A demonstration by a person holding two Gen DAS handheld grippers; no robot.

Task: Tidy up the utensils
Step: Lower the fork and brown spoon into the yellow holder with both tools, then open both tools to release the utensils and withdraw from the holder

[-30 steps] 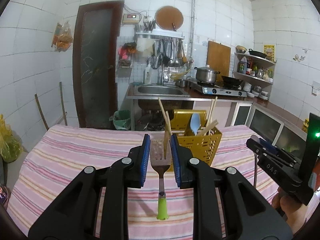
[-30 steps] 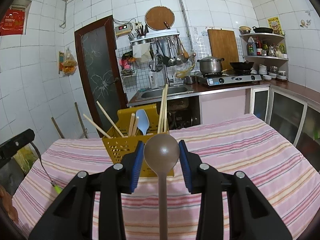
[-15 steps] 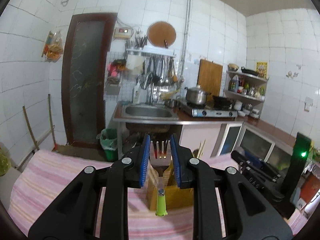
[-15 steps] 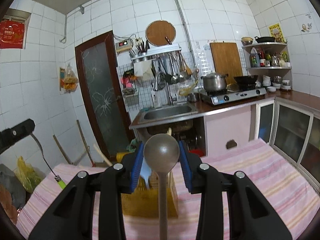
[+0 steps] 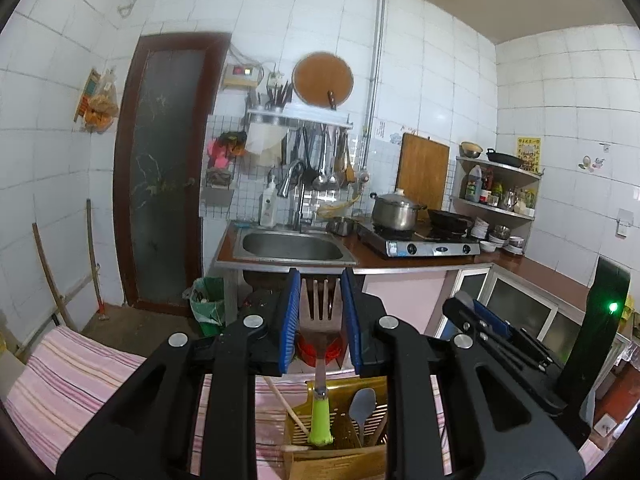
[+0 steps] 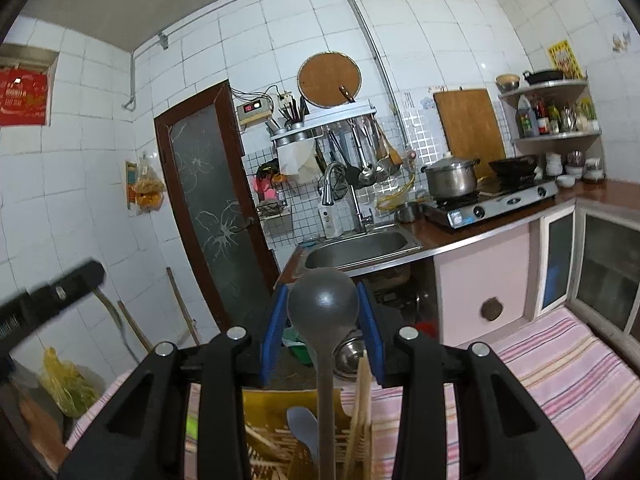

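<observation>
Over the yellow utensil basket (image 5: 340,432) on the striped table (image 5: 80,376), the fork (image 5: 320,344) hangs tines up, its green handle dipping inside; the basket's base is cut off. The left gripper (image 5: 320,320) clamps it. The right gripper (image 6: 323,332) pinches the spoon (image 6: 323,304), shaft end hidden.

None of the print is legible: the red poster (image 6: 22,98), yellow notice (image 5: 528,154) and wall meter's (image 6: 253,107) red digits are too blurred.
</observation>
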